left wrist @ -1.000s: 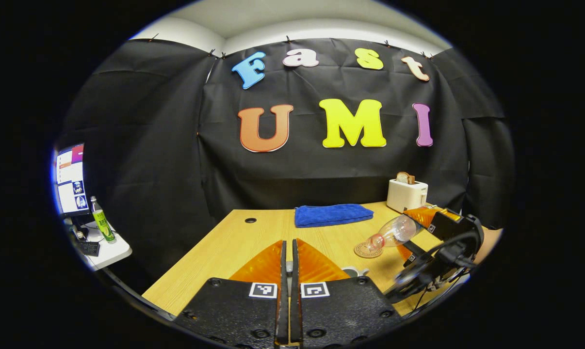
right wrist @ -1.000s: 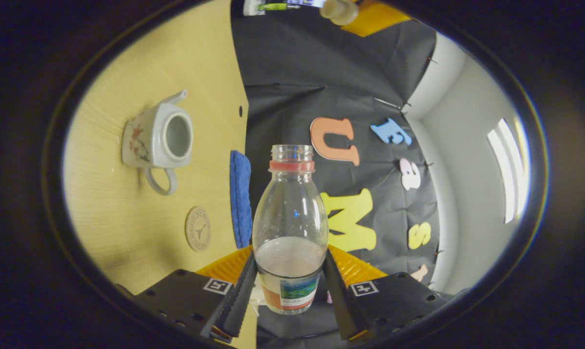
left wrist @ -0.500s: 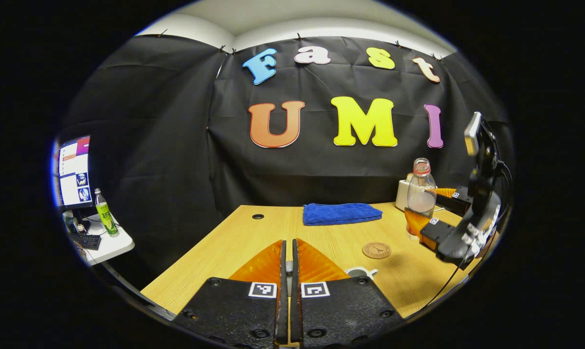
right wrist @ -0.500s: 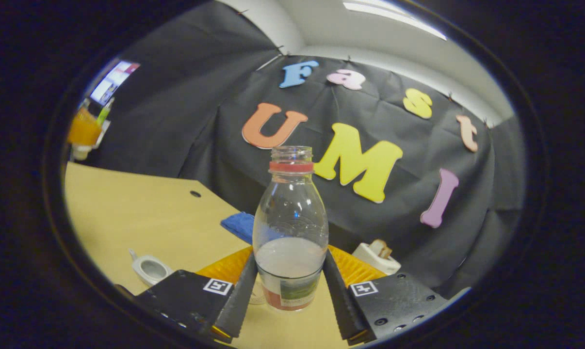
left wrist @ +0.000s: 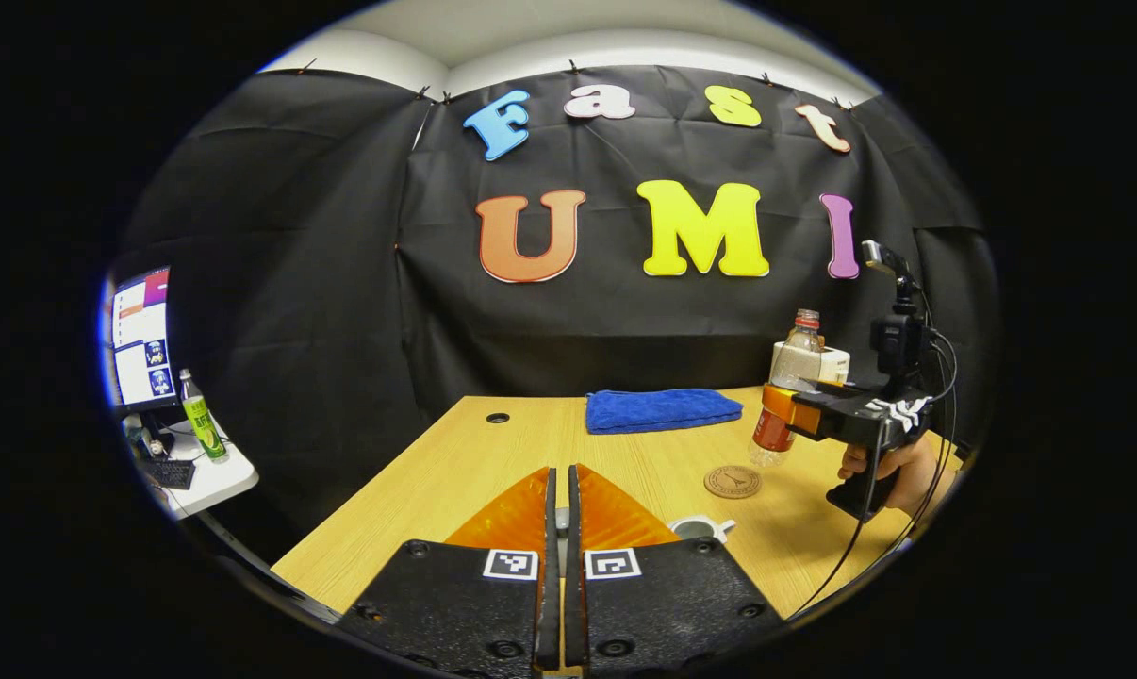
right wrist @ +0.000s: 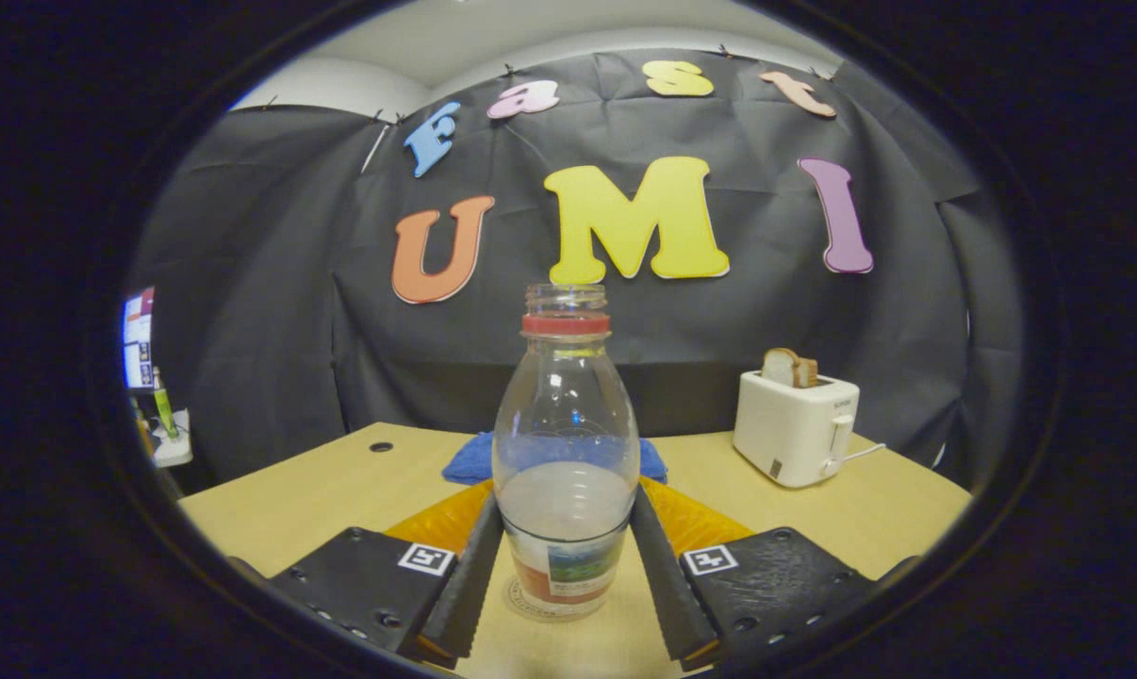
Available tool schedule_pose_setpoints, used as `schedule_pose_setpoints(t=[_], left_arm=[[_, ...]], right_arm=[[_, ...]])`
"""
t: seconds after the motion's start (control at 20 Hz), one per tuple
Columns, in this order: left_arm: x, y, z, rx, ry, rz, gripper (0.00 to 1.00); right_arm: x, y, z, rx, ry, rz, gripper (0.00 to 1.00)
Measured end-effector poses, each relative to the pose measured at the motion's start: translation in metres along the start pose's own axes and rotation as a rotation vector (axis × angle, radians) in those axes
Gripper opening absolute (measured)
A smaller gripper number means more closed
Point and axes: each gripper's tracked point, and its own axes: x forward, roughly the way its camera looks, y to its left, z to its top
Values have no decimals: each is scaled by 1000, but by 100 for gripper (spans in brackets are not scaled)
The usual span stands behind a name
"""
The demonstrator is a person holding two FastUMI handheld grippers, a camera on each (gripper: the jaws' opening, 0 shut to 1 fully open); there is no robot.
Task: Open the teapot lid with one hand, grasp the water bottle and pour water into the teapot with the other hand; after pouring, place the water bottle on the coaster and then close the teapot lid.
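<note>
Right gripper (right wrist: 566, 575): both fingers clamp the water bottle (right wrist: 566, 453) low on its body, at the label. Bottle is upright, uncapped, partly filled, dead centre ahead of the fingers. Through its base, just below and ahead of the fingertips, a round disc is visible, likely the coaster (right wrist: 531, 604); can't tell if the bottle touches it. Ahead-right of this gripper: white toaster (right wrist: 795, 426) with bread in the slot. Straight ahead behind the bottle: blue cloth (right wrist: 479, 457) on the wooden table (right wrist: 342, 490).

Left gripper (left wrist: 557, 566): fingers pressed nearly together, a small pale piece pinched in the slit, presumably the teapot lid (left wrist: 561, 519), too hidden to confirm. Teapot (left wrist: 696, 528) sits just right of and below the fingertips, mouth open, mostly hidden by the right finger. Further ahead-right: coaster on the table, the bottle above and beside it in the right gripper, a hand (left wrist: 898, 467) on that gripper's grip. Far left: side desk with monitor (left wrist: 140, 335) and green bottle (left wrist: 196, 424).
</note>
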Motion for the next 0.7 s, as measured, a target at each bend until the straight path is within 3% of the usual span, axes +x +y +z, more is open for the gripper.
schedule_pose_setpoints(t=[0.35,0.7], left_arm=[[8,-1,-12,11,37,4,4],[9,-4,-13,13,43,-4,5]], right_arm=[[27,27,-32,-64,35,33,73],[37,23,-50,-82,54,12,76]])
